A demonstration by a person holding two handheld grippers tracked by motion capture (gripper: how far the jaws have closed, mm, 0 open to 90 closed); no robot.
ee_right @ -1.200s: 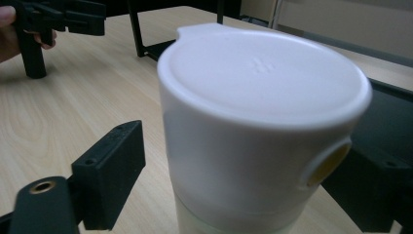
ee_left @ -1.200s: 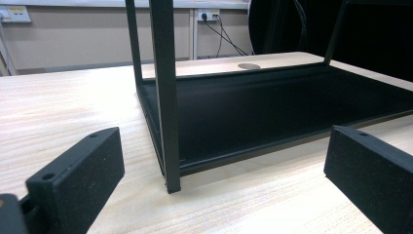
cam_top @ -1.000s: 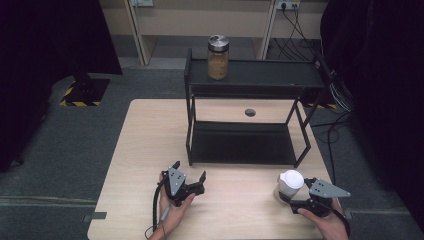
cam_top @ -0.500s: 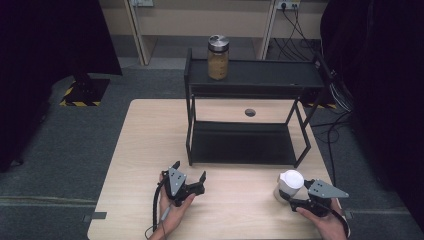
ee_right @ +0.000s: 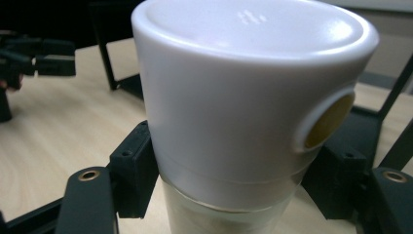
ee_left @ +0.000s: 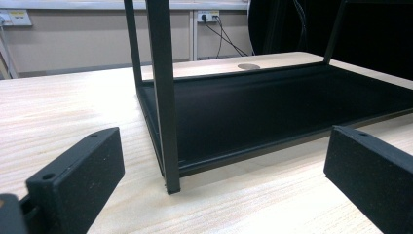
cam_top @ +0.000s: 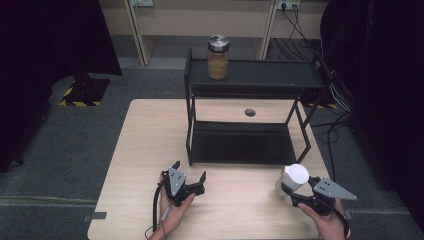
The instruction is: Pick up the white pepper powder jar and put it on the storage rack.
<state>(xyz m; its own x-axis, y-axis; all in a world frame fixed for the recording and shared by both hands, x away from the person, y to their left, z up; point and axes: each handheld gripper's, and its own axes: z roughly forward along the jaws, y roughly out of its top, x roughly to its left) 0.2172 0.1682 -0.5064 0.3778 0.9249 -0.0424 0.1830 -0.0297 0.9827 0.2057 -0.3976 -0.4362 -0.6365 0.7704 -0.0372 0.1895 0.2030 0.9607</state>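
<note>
High view: a white-lidded jar (cam_top: pixel 295 177) is pinched by the right gripper (cam_top: pixel 300 192) near the table's (cam_top: pixel 150 130) front right corner, probably for shelving on the black rack (cam_top: pixel 250 75). Left gripper view: jaws spread, idle. Right gripper view: jaws pressed against the jar's glass below its lid (ee_right: pixel 243 73).

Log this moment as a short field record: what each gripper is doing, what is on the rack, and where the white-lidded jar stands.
left gripper: open, holds nothing, low over the table in front of the rack's front left leg
right gripper: jaws on either side of the white-lidded jar, just below its lid; whether they grip it cannot be told
white-lidded jar: upright near the table's front right, outside the rack
black metal rack: two tiers, on the table's far half
top tier: glass jar with metal lid, at its left end
bottom tier: bare
</note>
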